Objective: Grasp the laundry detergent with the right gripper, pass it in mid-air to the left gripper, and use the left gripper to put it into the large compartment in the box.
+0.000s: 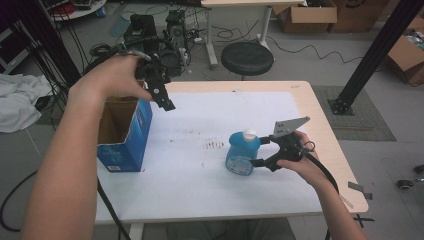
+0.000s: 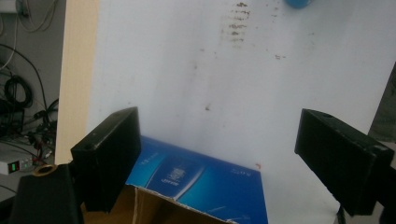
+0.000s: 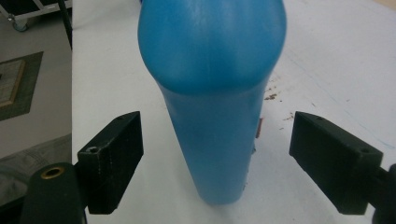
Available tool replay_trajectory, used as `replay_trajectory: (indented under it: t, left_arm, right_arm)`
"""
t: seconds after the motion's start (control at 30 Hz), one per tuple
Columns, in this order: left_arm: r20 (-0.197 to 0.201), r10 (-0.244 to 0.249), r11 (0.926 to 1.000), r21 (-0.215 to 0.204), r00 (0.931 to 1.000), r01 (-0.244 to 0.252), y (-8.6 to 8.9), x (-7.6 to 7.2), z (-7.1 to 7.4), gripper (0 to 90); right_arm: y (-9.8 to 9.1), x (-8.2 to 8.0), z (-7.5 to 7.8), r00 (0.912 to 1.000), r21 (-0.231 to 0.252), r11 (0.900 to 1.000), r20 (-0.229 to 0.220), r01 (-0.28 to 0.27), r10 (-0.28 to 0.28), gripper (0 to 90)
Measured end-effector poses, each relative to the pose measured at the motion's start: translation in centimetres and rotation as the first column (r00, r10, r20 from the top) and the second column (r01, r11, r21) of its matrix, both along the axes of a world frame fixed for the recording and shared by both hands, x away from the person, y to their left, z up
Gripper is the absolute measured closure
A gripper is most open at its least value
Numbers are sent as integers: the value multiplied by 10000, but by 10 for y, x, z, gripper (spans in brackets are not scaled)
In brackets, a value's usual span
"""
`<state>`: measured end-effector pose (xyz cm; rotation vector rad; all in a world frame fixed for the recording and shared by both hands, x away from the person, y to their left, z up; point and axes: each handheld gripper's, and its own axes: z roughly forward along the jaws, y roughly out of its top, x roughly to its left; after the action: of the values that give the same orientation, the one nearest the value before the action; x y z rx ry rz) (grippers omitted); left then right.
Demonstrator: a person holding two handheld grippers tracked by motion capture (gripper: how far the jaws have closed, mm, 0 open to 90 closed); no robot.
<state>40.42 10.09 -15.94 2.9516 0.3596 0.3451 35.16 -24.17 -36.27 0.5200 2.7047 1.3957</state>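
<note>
Blue bottle (image 3: 212, 93) between wide-open right tool (image 3: 217, 163) jaws, label unreadable; left tool (image 2: 219, 163) wide open, empty.

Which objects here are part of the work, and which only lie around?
In use, likely:
blue bottle, between the open right gripper's jaws
open blue carton, below the open left gripper

Lying about:
black stool
cardboard boxes
white cloth

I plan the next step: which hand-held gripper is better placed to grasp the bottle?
Right. The right hand-held gripper has its open jaws on either side of the bottle; the left hovers by the box.
</note>
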Motion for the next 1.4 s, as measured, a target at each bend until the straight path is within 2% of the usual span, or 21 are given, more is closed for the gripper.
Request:
replay_trajectory:
  t: [0.37, 0.67, 0.87, 1.1, 1.2, 1.3, 1.4]
  left_arm:
    - [10, -42, 10000, 88, 10000, 42, 0, 0, 0, 153]
    - [-18, 7, 10000, -28, 10000, -7, 1, -1, 2, 153]
    - [-16, 34, 10000, -60, 10000, -35, 2, -1, 2, 153]
    - [-7, 78, 9999, -70, 10000, -78, 4, -2, 2, 153]
    - [-45, 59, 9999, -107, 10000, -60, 4, -2, 2, 153]
    - [-133, -50, 10000, -31, 9999, 49, 4, -2, 2, 153]
    - [-92, -31, 9999, -113, 10000, 30, 3, -3, 2, 153]
  right_arm:
    - [14, 1, -6, 9999, 5, 10000, 100, 6, -6, 203]
    - [23, 2, -12, 10000, -25, 10000, -14, -52, 52, 243]
    - [28, 2, -15, 9999, -78, 10000, 143, 34, -32, 304]
    - [28, 4, -17, 9991, 8, 9997, 356, 227, -227, 415]
    - [28, 4, -18, 9981, 33, 9997, 566, 238, -239, 426]
    - [27, 5, -18, 9984, 39, 9997, 507, 250, -251, 439]
    - [26, 5, -17, 9974, -6, 9996, 668, 265, -264, 450]
